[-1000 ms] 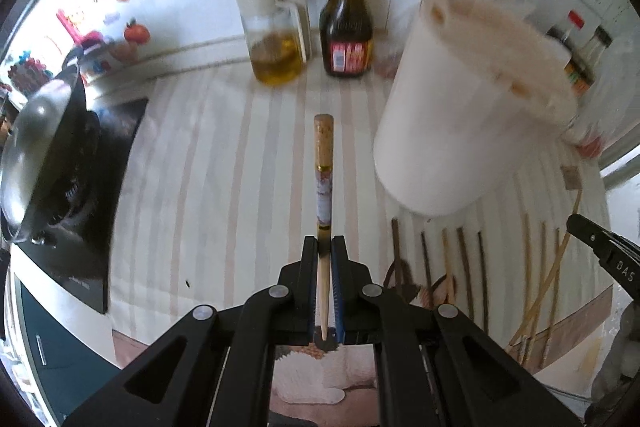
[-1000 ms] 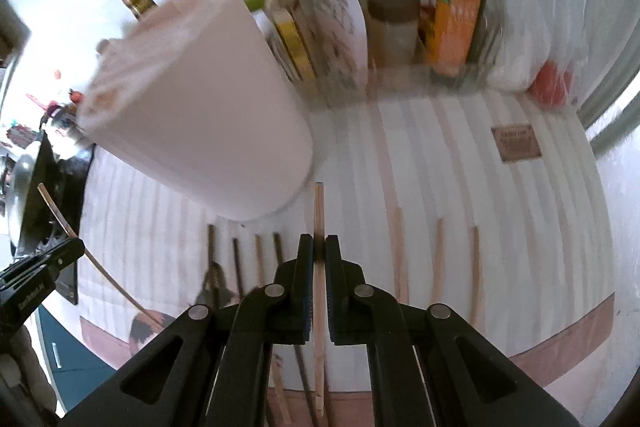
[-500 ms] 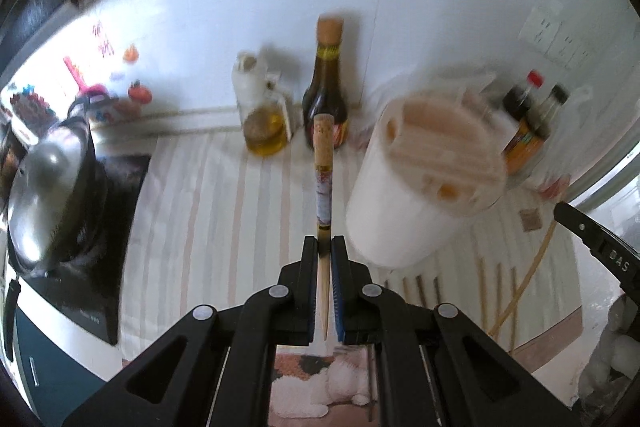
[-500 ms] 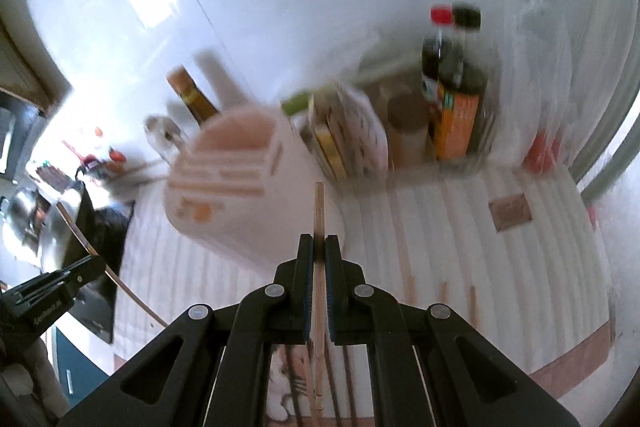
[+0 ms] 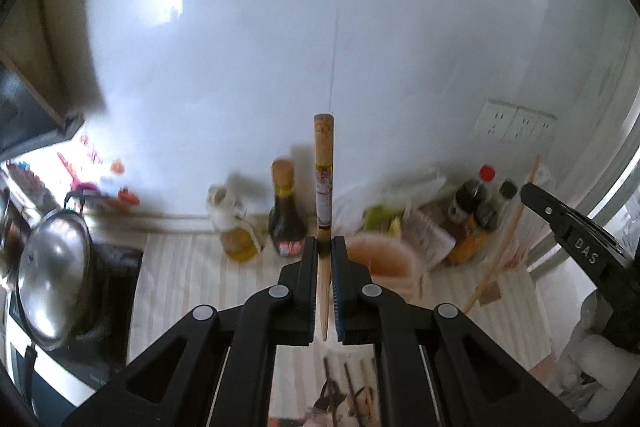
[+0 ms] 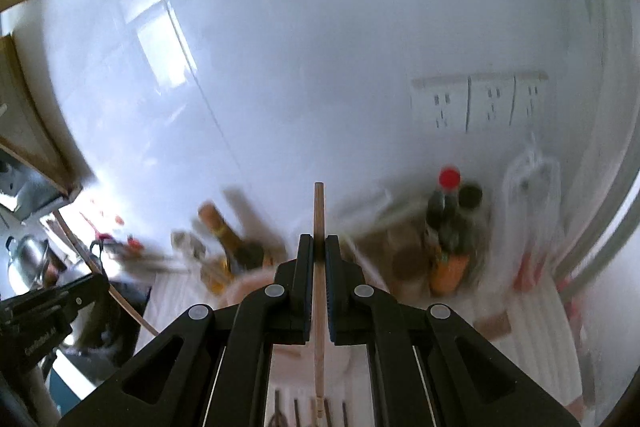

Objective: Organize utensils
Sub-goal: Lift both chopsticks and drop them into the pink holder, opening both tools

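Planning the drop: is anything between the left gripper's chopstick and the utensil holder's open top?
Nothing visible. The left gripper holds the chopstick upright, and the utensil holder sits just right below with its mouth open, though blurred.

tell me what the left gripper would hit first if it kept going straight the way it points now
Probably the white wall. The left gripper, shut on a chopstick, points above the dark sauce bottle and the utensil holder. Depth is unclear in the fisheye view.

Both wrist views sit high above the striped surface (image 5: 184, 279), tilted toward the white wall at 12 o'clock. They share the brown-capped bottle (image 5: 285, 215) (image 6: 230, 241) and wall sockets (image 5: 514, 123) (image 6: 480, 103).
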Motion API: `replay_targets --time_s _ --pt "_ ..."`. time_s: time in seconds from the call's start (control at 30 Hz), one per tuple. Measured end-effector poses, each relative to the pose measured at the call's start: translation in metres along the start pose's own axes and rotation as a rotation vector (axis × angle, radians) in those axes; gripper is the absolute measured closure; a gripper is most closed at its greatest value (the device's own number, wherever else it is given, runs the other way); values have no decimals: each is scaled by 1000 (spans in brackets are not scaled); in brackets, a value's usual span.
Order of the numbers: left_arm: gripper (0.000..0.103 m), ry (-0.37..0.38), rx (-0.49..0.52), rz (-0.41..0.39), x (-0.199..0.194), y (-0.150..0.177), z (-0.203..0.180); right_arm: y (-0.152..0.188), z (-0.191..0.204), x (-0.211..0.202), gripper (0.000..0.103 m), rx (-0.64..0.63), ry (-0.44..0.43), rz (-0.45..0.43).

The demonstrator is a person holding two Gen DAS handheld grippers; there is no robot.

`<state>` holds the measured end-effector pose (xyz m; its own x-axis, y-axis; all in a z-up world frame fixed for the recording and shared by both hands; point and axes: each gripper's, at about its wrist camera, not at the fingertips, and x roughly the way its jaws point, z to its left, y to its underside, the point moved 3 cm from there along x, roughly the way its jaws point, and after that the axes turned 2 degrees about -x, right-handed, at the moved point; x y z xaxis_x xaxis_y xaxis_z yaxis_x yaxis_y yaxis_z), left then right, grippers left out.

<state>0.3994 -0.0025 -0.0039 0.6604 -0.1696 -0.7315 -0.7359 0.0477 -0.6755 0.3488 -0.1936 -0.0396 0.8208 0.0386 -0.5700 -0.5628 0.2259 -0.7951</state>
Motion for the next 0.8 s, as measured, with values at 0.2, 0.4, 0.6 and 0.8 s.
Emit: replay_targets --time_s 0.2,0.4,0.6,0.8 --pt "99 11 8 -18 17 -39 -13 -40 13 13 98 -3 14 -49" --pt "99 13 -19 13 62 -62 -20 -53 14 42 98 35 16 -75" --pt "99 29 -69 57 107 -63 -21 -46 8 70 97 83 14 -121" --pt "99 56 -55 127 124 -41 -26 -21 -2 82 97 104 -30 -78"
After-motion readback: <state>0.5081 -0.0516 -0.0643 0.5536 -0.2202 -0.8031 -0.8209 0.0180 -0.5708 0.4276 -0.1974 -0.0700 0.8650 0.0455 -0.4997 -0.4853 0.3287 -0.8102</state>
